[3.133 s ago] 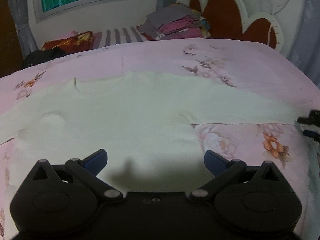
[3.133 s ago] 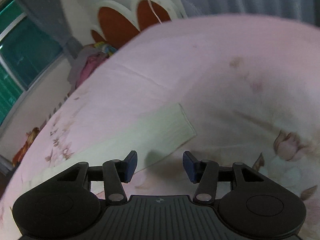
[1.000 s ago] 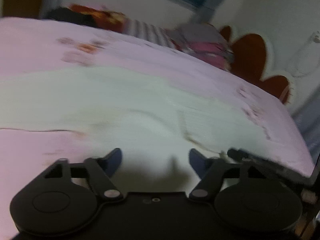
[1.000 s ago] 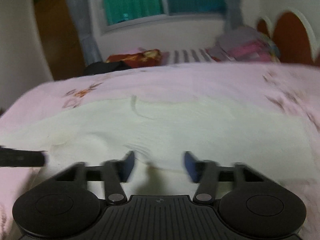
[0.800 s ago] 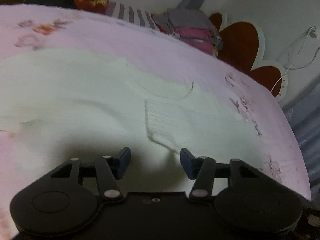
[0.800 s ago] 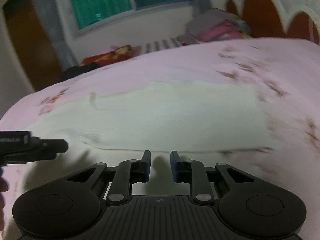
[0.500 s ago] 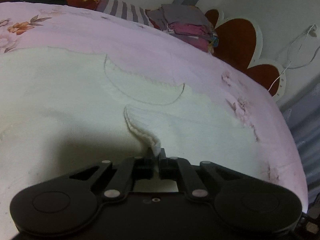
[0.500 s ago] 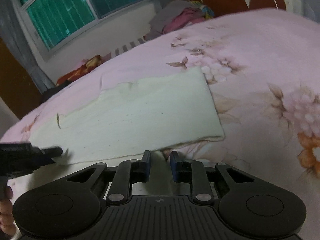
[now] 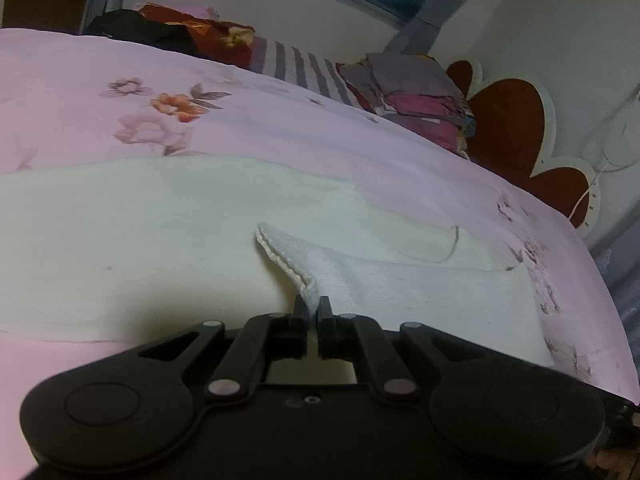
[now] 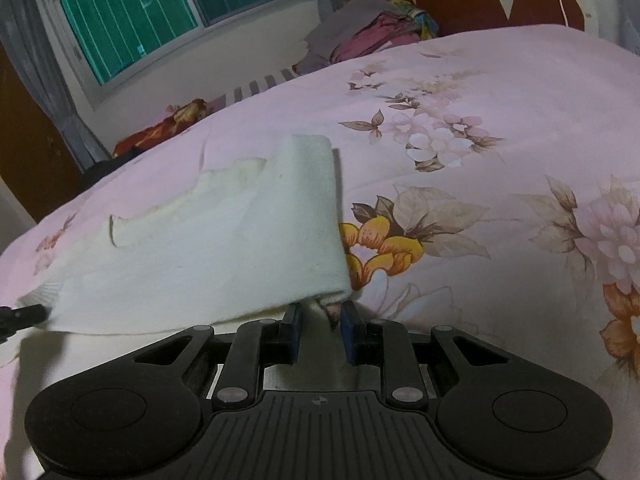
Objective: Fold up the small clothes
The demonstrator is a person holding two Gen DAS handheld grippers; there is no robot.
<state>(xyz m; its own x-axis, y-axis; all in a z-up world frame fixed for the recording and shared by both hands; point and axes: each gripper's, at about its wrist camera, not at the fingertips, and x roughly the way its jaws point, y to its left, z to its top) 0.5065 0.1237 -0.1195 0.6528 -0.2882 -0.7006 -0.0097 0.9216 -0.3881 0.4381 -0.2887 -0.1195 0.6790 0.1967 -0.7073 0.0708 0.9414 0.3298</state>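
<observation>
Left wrist view. The left gripper (image 9: 312, 312) is clenched on the ribbed cuff (image 9: 296, 268) of a cream top (image 9: 120, 248), which lies spread on the pink bed (image 9: 280, 120) across the middle of the frame. A second ago these fingers stood wide open above flat cloth; now the cuff rises from the body of the top into the fingers at lower centre, and the sleeve trails toward the right of the frame. Folded clothes (image 9: 416, 96) sit at upper right beside the headboard (image 9: 508, 120).

Right wrist view. The right gripper (image 10: 319, 322) grasps the near fold of the same top (image 10: 224, 240) at lower centre; a second ago its fingers were wider and empty. The cloth now lifts off the bed (image 10: 480, 100) in a sloping sheet from centre toward the left edge, where the tip of the left gripper (image 10: 20, 316) shows.

Judgement: both ends of the sleeve fold are now held, so the sleeve can be carried across the body and laid flat; the fold itself is not yet made.
</observation>
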